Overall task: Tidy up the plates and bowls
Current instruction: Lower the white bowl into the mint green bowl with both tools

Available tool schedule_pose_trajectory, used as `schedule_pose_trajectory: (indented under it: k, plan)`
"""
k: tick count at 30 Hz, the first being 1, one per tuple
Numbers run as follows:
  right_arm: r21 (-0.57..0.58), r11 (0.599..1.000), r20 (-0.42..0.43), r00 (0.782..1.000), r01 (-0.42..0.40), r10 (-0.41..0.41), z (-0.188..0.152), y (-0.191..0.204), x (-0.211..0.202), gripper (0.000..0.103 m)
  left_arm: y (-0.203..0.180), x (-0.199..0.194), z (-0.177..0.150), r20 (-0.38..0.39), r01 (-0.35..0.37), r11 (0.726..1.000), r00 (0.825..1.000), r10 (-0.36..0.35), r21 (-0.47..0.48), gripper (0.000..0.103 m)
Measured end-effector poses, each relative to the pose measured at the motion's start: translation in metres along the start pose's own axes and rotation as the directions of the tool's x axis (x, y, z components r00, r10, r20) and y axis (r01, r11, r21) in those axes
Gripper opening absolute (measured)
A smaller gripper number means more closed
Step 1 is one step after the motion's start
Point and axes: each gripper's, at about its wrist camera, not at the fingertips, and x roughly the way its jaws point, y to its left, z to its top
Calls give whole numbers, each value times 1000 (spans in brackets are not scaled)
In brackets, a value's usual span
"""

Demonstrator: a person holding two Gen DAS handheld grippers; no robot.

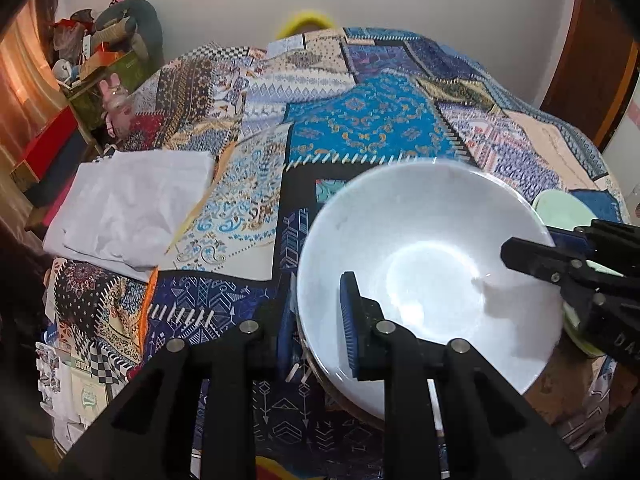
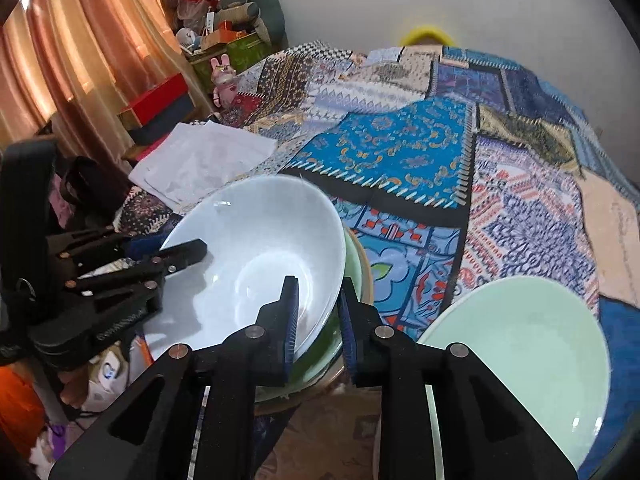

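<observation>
A large white bowl (image 1: 424, 240) sits tilted on a stack of dishes near the front of the quilt. My left gripper (image 1: 316, 320) straddles its left rim, one pad inside, one outside. My right gripper (image 2: 318, 312) straddles the opposite rim of the white bowl (image 2: 260, 248), with a gap between its pads. Under it lie a pale green dish (image 2: 358, 268) and a tan plate rim (image 2: 370, 280). A second pale green bowl (image 2: 528, 340) sits to the right. The right gripper also shows in the left wrist view (image 1: 532, 254).
A patchwork quilt (image 1: 372, 128) covers the surface. A folded white cloth (image 1: 128, 208) lies at the left. Boxes, toys and a curtain (image 2: 60, 68) crowd the far left. A white wall (image 2: 340, 0) stands behind.
</observation>
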Motion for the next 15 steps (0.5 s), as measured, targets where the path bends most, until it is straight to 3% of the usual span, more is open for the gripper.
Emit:
schedule_pose_trajectory:
  k: [3,8,11,15]
  plan:
    - [-15,1000,27,999,22,-22,2,1,-5,36,1,-10,3,21,32,999,999,-32,-13,21]
    - [-33,999,77,997,33,-30,9,1,-17,39,1,-24,7,54,57,998,997,-56,-26,27]
    - [-36,998,73,996,47,-44,11,-2,-19,39,6,-31,6,63,70,996,996,-67,-47,40]
    - [-23,999,53,998,42,-41,9,-8,-18,39,13,-34,2,64,73,995,996,-69,-68,46]
